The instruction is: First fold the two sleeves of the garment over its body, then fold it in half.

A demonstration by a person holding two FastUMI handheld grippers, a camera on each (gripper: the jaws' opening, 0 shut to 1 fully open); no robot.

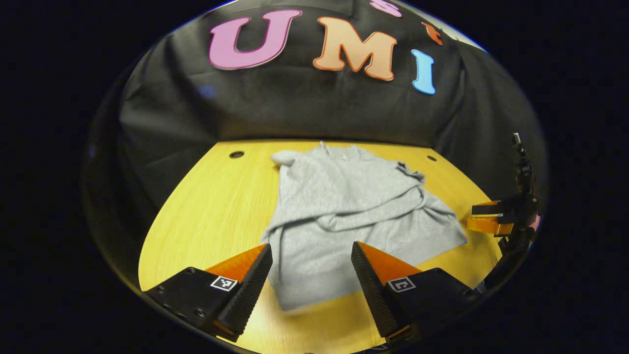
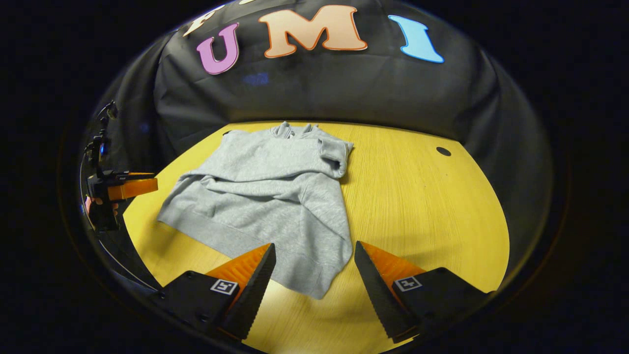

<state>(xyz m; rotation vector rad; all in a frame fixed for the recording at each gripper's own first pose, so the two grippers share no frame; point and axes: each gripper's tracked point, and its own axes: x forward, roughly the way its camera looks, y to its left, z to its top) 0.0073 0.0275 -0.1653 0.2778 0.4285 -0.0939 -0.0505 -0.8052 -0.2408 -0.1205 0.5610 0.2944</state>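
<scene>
In the left gripper view, the left gripper (image 1: 311,255) is nearest, with its two fingers spread wide and nothing between them; it hangs above the near hem of the garment. In the right gripper view, the right gripper (image 2: 314,255) is the same: two fingers apart, released, above the near corner of the cloth. There is one garment (image 1: 344,216), a grey sweatshirt, which lies on the one yellow wooden table (image 1: 206,216). Its two sleeves are already laid across its body, with folds and wrinkles in the middle. Farther back, two small dark holes (image 1: 236,154) sit in the tabletop near the black cloth wall (image 1: 295,108).
</scene>
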